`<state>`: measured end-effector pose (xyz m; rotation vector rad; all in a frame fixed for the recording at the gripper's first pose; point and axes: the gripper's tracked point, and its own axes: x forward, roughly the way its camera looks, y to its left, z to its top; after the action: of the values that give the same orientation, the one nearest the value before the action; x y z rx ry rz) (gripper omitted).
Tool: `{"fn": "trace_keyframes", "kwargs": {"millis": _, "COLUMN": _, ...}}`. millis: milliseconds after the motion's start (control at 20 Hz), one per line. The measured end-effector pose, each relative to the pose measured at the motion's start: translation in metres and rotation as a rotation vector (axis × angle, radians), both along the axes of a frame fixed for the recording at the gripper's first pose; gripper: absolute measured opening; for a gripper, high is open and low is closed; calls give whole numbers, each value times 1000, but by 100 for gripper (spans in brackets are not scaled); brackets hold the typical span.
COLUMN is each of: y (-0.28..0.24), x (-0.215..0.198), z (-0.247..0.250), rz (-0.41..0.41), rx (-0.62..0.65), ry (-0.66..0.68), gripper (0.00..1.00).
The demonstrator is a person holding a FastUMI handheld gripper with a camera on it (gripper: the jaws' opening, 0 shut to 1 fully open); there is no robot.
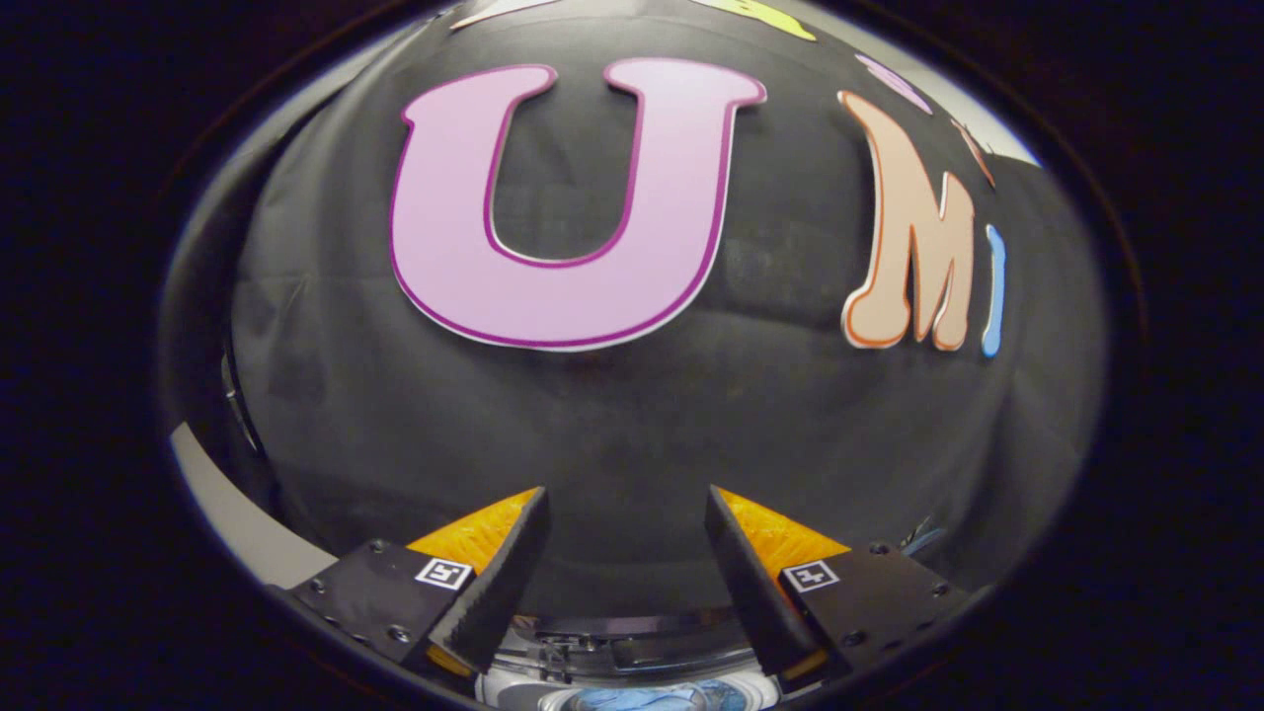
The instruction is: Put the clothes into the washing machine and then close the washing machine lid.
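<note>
Above the washing machine [632, 657], gripper [627, 513] raised toward the booth wall, fingers spread apart and holding nothing. Below and between the fingers, open drum with blue clothes [652, 699] inside (lid raised behind).

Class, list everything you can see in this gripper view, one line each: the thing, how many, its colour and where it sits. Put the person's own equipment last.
Booth wall: one, black cloth, straight ahead, beyond the fingers.
Washing machine: one, grey and white top with a dark rim, low down between and under the fingers; only part of it is seen.
Clothes: one bundle, blue, inside the machine's opening, below the fingers.
Pale strip: one, off-white, beside the wall to the left of the fingers; too little of it is seen to name it.
Gripper: one, open, fingers apart with nothing between them, pointing at the wall above the machine.
</note>
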<state>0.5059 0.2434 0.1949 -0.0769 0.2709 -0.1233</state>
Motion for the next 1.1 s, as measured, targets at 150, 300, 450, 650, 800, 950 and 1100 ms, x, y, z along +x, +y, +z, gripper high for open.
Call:
{"fn": "trace_keyframes", "kwargs": {"millis": 150, "y": -1, "x": 0, "z": -15, "rz": 5, "rx": -5, "ry": 45, "gripper": 98}}
{"fn": "trace_keyframes", "kwargs": {"millis": 300, "y": -1, "x": -5, "z": -25, "rz": 5, "rx": 32, "ry": 68, "gripper": 97}}
{"fn": "trace_keyframes", "kwargs": {"millis": 450, "y": 0, "x": -14, "z": -22, "rz": 17, "rx": 11, "ry": 64, "gripper": 97}}
{"fn": "trace_keyframes", "kwargs": {"millis": 650, "y": 1, "x": -34, "z": -22, "rz": 30, "rx": 18, "ry": 57, "gripper": 98}}
{"fn": "trace_keyframes", "kwargs": {"millis": 800, "y": 0, "x": -54, "z": -22, "rz": 32, "rx": 15, "ry": 58, "gripper": 98}}
{"fn": "trace_keyframes", "kwargs": {"millis": 950, "y": 1, "x": -76, "z": -26, "rz": 42, "rx": 12, "ry": 56, "gripper": 98}}
{"fn": "trace_keyframes", "kwargs": {"millis": 1100, "y": 1, "x": -94, "z": -31, "rz": 51, "rx": 17, "ry": 58, "gripper": 98}}
